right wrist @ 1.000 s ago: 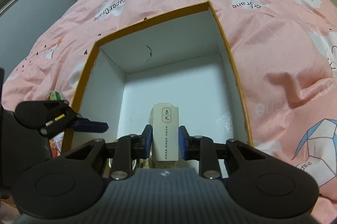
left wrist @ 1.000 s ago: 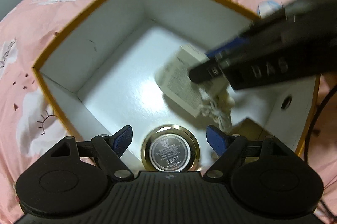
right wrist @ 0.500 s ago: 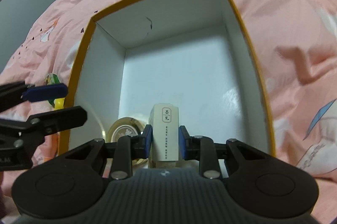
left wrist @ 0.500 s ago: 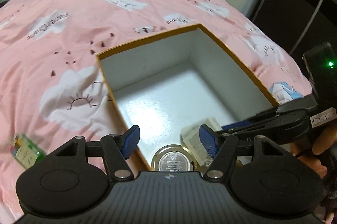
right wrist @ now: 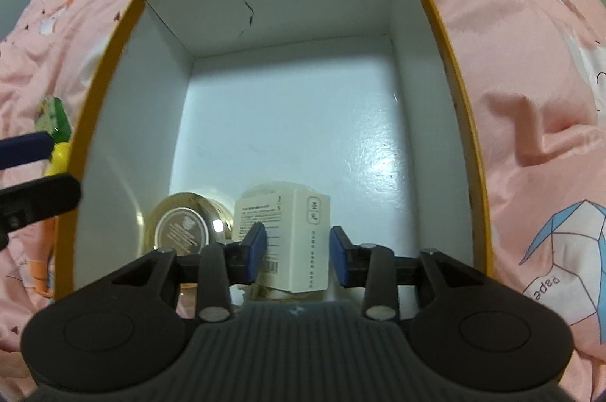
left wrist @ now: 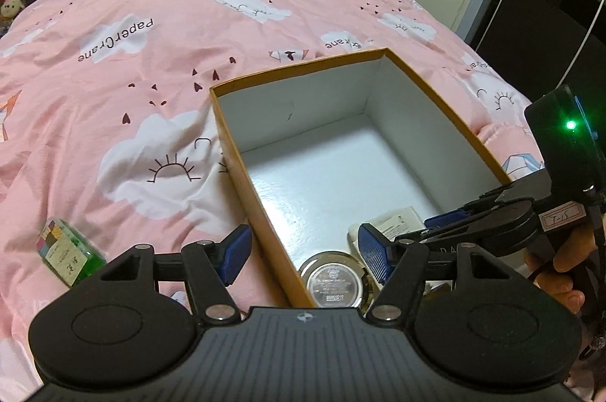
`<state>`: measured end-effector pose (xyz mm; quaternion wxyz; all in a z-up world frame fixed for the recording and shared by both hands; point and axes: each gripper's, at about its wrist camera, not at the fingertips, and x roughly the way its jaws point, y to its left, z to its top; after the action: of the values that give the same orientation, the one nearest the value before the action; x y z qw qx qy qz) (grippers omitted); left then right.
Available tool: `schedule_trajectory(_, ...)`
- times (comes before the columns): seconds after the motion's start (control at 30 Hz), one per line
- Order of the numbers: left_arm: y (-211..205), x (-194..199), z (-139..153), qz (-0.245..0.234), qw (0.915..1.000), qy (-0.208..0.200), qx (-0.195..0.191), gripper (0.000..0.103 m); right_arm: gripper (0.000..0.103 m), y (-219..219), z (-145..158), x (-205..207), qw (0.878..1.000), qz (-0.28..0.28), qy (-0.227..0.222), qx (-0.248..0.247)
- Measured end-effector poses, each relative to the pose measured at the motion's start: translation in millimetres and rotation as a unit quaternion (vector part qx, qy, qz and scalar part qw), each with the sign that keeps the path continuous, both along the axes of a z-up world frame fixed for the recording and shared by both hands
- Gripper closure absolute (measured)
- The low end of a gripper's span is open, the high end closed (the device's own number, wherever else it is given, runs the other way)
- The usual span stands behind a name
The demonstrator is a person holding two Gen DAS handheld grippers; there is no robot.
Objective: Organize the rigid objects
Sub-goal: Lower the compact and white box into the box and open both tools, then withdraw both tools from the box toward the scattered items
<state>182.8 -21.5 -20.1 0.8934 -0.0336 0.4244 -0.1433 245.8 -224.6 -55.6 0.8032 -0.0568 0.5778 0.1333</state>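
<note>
Inside the box, a small carton stands between the parted fingers of the right tongs, released beside a round tin. Light, stiff cardboard: best pinched across its flat sides. Left tongs hang open, empty.

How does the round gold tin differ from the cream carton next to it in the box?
The round gold tin is a shiny metallic disc; the cream carton is a matte, printed rectangular pack. The tin lies free, while the carton sits between the right gripper's open fingers. Both are inside the box.
</note>
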Motion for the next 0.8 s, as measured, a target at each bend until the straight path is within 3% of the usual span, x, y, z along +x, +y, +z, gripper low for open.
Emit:
schedule_trajectory(0.27,2,-5,-5,0.008,1.0,0.004,-0.002,0.027,0.061,3,-10,3,0.999,0.011,0.002,-0.031)
schedule_trajectory(0.43,2,-7,-6,0.007,0.9999,0.006,-0.008,0.027,0.059,0,-14,7,1.0,-0.004,0.03,0.002)
schedule_trajectory(0.63,3,-11,-5,0.008,0.9999,0.001,-0.011,0.027,0.061,2,-14,5,1.0,0.005,0.024,0.002)
schedule_trajectory(0.8,7,-22,3,0.001,0.9997,-0.022,-0.004,0.027,0.06,3,9,-7,1.0,0.007,-0.03,0.003)
